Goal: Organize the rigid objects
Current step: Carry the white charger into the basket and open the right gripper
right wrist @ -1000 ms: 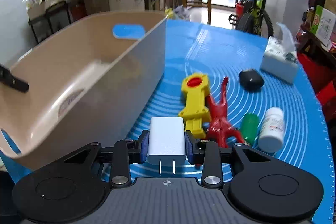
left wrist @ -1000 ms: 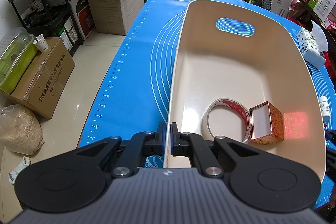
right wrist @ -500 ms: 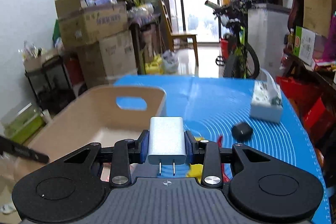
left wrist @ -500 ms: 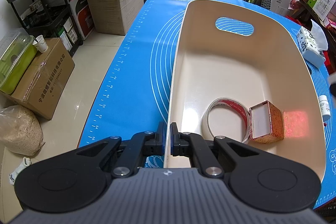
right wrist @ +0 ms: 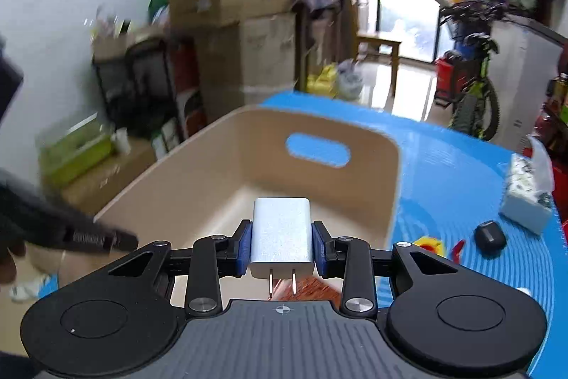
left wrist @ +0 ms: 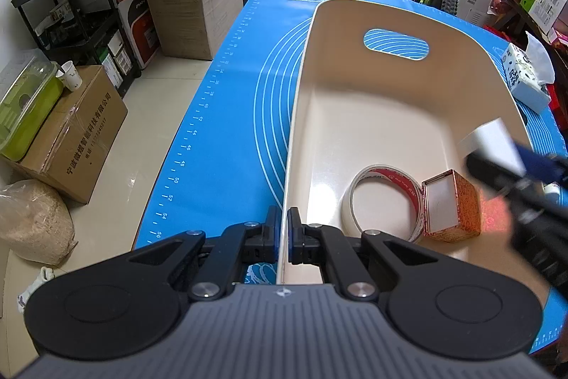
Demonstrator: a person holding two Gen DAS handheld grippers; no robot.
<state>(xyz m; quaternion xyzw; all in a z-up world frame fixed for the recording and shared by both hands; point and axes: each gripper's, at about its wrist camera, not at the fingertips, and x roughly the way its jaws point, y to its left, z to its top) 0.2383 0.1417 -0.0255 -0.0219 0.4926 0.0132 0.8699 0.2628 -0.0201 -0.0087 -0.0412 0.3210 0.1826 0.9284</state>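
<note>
While tape roll [left wrist: 381, 198] touches orange box [left wrist: 451, 206] inside bin [left wrist: 408, 102].

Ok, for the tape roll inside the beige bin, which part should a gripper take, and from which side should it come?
Judging by its pose, the tape roll lies flat on the bin floor, hole upward. Come from above, one finger in the hole, one outside, pinching the band on its far-left arc: the orange box crowds the right side, the left gripper the near side.

One basket [left wrist: 461, 66], tape roll [left wrist: 381, 171], box [left wrist: 461, 201], charger [right wrist: 282, 233].
</note>
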